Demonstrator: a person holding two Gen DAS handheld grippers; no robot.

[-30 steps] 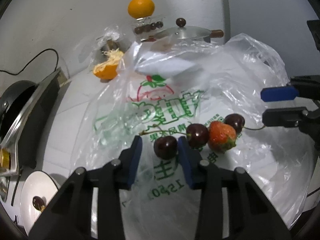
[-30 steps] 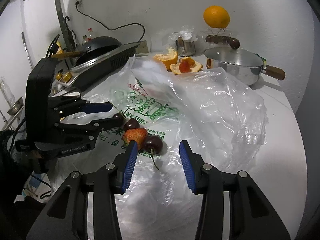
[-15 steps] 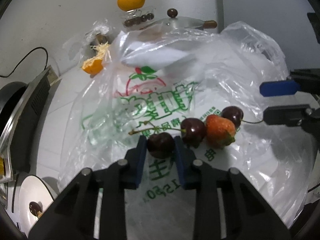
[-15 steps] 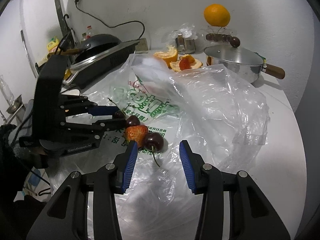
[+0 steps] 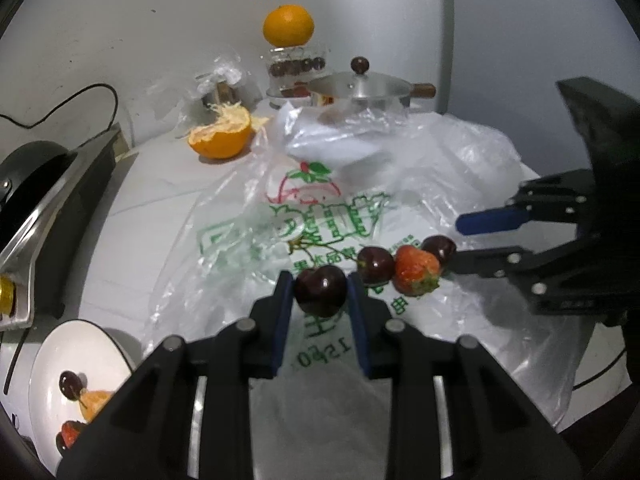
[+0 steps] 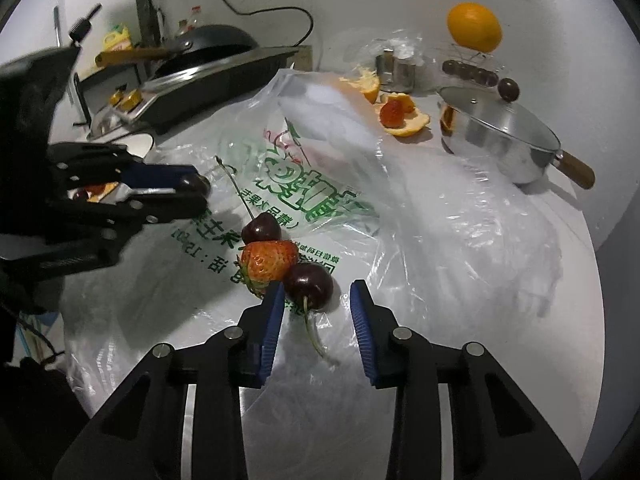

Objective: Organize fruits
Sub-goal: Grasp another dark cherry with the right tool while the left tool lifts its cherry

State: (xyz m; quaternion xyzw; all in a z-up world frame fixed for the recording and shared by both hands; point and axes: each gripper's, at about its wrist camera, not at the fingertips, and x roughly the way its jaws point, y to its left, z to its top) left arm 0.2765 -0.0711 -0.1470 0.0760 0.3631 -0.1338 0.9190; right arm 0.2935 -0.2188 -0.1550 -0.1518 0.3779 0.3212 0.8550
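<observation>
The left gripper (image 5: 320, 295) has its jaws clamped on a dark cherry (image 5: 320, 295), held just above the printed plastic bag (image 5: 340, 216) spread over the worktop (image 5: 132, 216). The right gripper (image 6: 317, 308) has its jaws wide, and a stemmed cherry (image 6: 308, 286) lies on the bag between their tips, touching a strawberry (image 6: 269, 261) with a third cherry (image 6: 261, 229) just beyond. Bare worktop lies to the left of the bag, bounded by a black cooker (image 5: 48, 216) and a white plate (image 5: 56, 364) holding fruit, while a lidded pot (image 6: 500, 136) and cut orange halves (image 6: 400, 112) stand well apart at the back.
</observation>
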